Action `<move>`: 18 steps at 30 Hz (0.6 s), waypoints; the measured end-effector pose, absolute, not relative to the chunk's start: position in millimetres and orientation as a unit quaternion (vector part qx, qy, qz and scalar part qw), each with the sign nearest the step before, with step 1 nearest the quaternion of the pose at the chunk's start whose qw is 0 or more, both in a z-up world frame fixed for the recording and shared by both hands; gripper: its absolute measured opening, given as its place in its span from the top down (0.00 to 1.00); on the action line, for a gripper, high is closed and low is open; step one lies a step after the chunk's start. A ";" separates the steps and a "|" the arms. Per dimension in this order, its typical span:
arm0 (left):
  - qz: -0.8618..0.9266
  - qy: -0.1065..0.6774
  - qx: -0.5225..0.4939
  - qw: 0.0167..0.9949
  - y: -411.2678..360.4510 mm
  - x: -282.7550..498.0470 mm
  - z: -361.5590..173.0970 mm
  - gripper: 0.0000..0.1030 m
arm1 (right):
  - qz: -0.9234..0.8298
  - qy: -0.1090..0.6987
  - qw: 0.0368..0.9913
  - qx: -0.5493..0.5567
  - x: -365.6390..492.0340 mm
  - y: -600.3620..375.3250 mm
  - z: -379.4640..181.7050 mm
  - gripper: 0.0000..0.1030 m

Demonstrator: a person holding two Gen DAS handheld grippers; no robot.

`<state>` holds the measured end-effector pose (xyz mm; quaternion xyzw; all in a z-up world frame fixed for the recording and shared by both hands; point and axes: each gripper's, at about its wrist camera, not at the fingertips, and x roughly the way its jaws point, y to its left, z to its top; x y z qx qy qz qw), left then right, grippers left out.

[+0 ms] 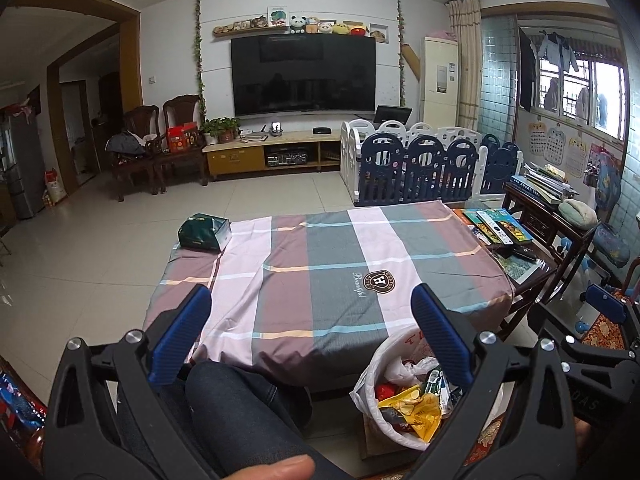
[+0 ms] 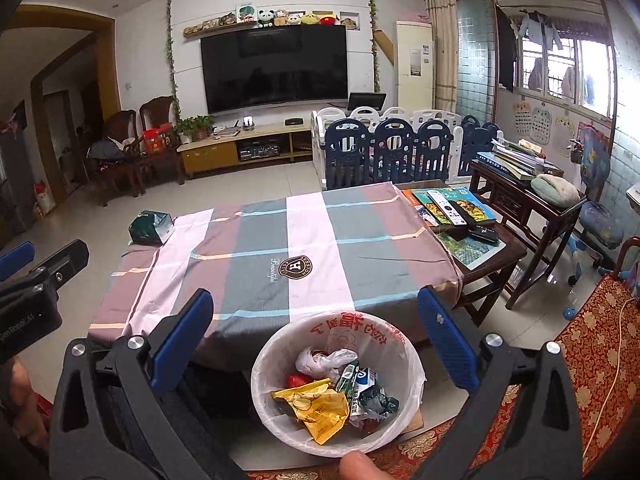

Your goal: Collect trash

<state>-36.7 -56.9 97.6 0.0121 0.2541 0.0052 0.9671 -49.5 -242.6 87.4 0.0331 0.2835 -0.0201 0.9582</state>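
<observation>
A white-lined trash bin [image 2: 276, 344] stands on the floor by the table's near edge, holding a yellow snack bag [image 2: 320, 412], green wrappers and a white plastic bag; it also shows in the left wrist view [image 1: 370, 384]. A dark green crumpled packet [image 1: 204, 232] lies on the far left corner of the plaid tablecloth [image 1: 320, 264]; it also shows in the right wrist view [image 2: 151, 227]. My left gripper [image 1: 312, 304] is open and empty above the table's near edge. My right gripper [image 2: 316, 308] is open and empty above the bin.
Books and remote controls [image 2: 452, 208] lie on the table's uncovered right end. A dark wooden side table [image 2: 528, 200] with stacked books stands to the right. A blue and white playpen fence [image 2: 400, 148] stands behind the table. My knee [image 1: 240, 408] is below the left gripper.
</observation>
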 end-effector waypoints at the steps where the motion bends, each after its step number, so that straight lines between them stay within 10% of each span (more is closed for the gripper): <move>1: 0.005 0.256 0.012 0.967 -57.3 -36.5 97.4 0.03 | -0.020 0.283 0.958 0.033 -49.5 -242.7 87.3 0.04; 18: -0.003 0.271 0.014 0.963 -59.0 -32.5 91.0 0.03 | -0.026 0.295 0.955 0.035 -46.7 -243.3 82.0 0.04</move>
